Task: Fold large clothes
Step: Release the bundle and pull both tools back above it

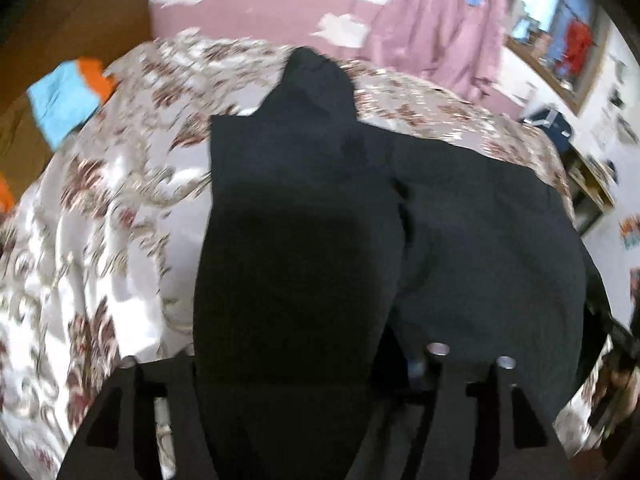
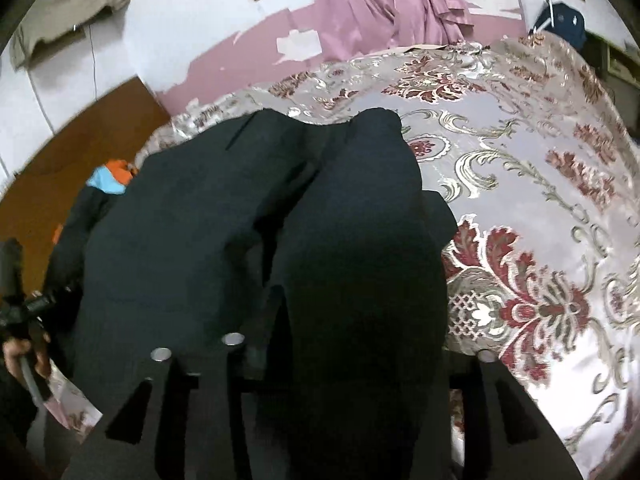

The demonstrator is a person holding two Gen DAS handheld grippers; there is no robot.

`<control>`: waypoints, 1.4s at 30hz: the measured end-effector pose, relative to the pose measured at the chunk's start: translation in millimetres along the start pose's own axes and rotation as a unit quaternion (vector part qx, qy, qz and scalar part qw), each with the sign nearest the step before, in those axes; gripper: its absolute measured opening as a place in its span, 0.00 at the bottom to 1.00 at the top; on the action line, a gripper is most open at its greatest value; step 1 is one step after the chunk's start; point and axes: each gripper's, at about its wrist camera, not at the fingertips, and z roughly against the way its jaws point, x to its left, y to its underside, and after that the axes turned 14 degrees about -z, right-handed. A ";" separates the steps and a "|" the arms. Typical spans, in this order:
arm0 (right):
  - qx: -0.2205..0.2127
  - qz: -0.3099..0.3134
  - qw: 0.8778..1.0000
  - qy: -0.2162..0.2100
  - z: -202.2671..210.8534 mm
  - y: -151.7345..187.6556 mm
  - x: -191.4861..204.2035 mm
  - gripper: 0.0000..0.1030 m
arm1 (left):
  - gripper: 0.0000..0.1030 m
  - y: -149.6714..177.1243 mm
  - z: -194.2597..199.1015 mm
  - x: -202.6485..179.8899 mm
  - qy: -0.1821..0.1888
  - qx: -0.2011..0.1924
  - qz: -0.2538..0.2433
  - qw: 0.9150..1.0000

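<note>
Left wrist view has the left gripper (image 1: 316, 364) with jaws parted around a fold of the large black cloth garment (image 1: 460, 240), not pinching it, and the right gripper (image 2: 352, 360) straddles the same garment loosely. Cloth could snag on a finger as the grippers lift, dragging the fold open. Beneath lies a glossy floral bedspread (image 2: 520, 208), pink curtain (image 2: 384, 0) beyond.

Bed with floral bedspread (image 2: 520, 200), dark garment (image 2: 180, 240) lying on it
</note>
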 end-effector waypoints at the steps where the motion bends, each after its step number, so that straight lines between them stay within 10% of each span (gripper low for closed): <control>1: -0.005 0.007 1.000 0.007 3.4 1.3 3.0 0.55 | 0.69 1.0 1.2 1.7 -0.010 0.006 0.013 1.000; 11: -0.040 0.007 0.998 0.038 45.9 4.4 21.3 0.80 | 0.83 6.8 54.7 -17.7 -0.121 -0.021 -0.005 0.992; 18: -0.097 0.030 0.994 0.031 82.9 12.3 37.2 0.98 | 0.90 13.1 100.0 -41.9 -0.114 -0.069 -0.018 0.991; 42: -0.248 0.064 0.966 -0.035 210.7 85.4 86.6 0.99 | 0.99 80.8 231.6 -113.6 -0.121 -0.194 -0.044 0.972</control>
